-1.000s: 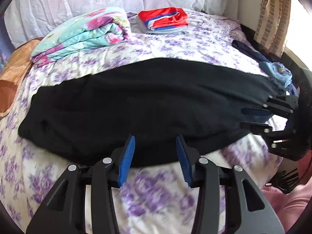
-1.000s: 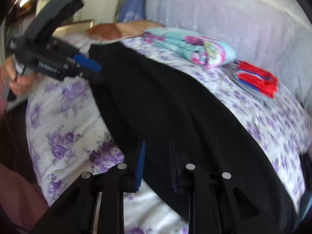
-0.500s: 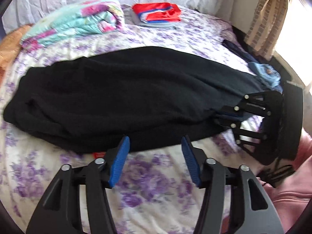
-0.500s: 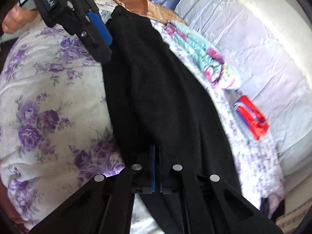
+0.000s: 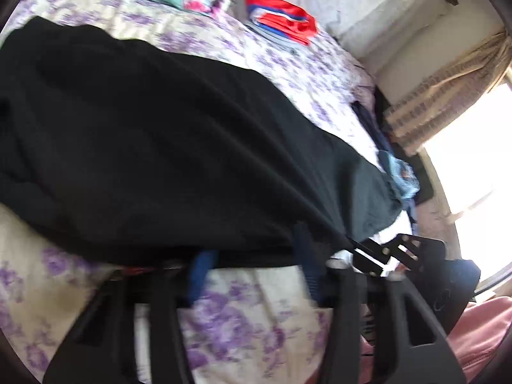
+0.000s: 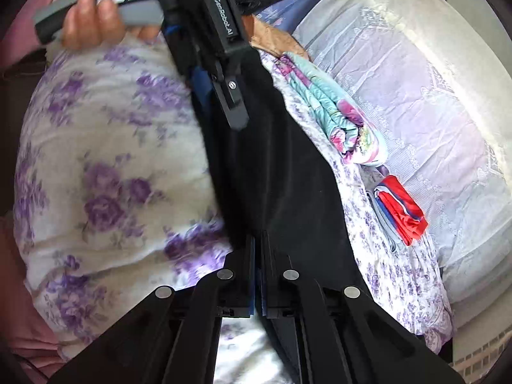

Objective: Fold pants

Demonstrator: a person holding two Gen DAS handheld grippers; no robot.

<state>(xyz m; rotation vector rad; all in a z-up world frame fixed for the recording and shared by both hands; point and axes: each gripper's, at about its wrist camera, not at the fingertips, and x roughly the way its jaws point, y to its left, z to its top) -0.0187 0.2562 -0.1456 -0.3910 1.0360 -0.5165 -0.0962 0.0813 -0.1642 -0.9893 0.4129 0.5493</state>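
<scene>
Right gripper (image 6: 257,252) clamped on black pants (image 5: 153,147); left gripper (image 5: 252,256) closing, seemingly around hem

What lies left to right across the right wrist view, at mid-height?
Floral bedspread → black pants → folded turquoise blanket → red and blue folded clothes → white lace cover.

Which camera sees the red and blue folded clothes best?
The right wrist view: the red and blue folded clothes sit sharp and unblocked on the flowery bedspread, beside the black pants. The left wrist view shows them too, but farther off and blurrier.
</scene>
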